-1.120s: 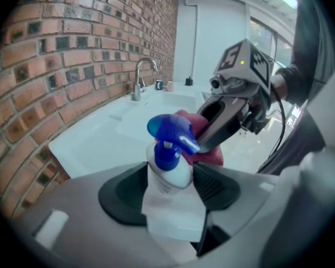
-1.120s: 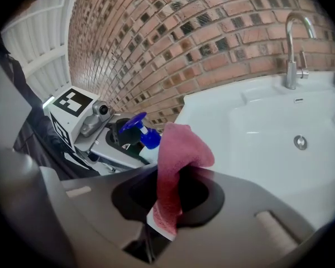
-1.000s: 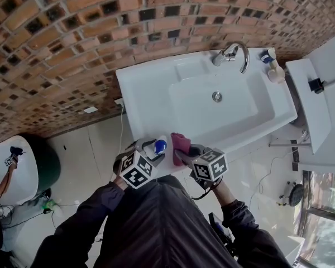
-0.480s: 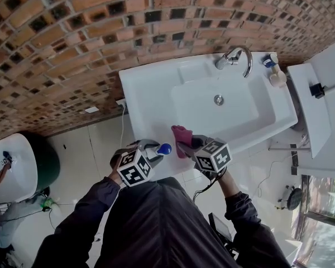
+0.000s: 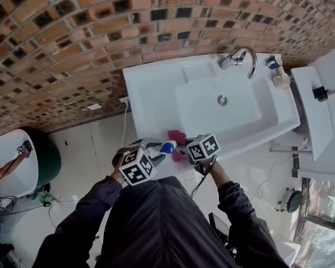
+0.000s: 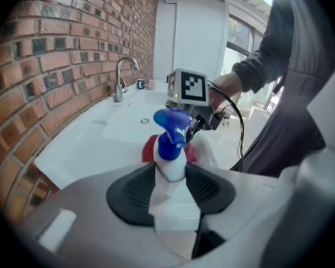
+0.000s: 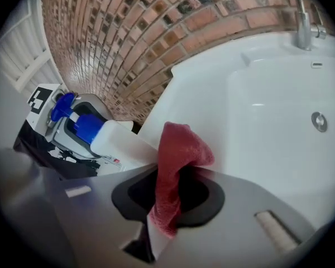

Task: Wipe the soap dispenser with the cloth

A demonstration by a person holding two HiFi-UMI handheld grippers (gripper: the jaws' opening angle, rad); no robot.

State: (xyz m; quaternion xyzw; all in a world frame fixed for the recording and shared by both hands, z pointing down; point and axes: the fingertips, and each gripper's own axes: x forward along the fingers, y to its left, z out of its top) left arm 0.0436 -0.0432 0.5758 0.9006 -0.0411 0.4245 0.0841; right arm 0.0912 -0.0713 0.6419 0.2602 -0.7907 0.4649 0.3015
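**Operator:** Head view: status?

**Technician:** The left gripper (image 5: pixel 155 149) holds the white plastic soap dispenser with blue pump head (image 5: pixel 166 147) at lower centre of the frame, over the front edge of the white ceramic washbasin (image 5: pixel 151 88). The right gripper (image 5: pixel 185 151) carries the red terry cloth (image 5: pixel 176 137) just right of the pump head. This view does not confirm contact.

**Operator:** Left gripper view?

**Technician:** The fingers (image 6: pixel 133 191) are clamped on the dispenser body, with the pump head upright at frame centre. The cloth shows as a red patch directly behind the bottle.

**Operator:** Right gripper view?

**Technician:** The fingers (image 7: pixel 209 191) pinch the cloth, and a folded lobe stands up above them. The dispenser lies at centre left, close to the cloth, with a narrow gap visible between them.

**Operator:** Progress?

**Technician:** Judged early. Both items are grasped and have been brought together. The wiping strokes over the body and pump appear to remain.

**Operator:** Markings?

**Technician:** There is a small label with a red mark low on the bottle, too small to read. The gripper cubes carry black-and-white square markers only. No brand is legible.
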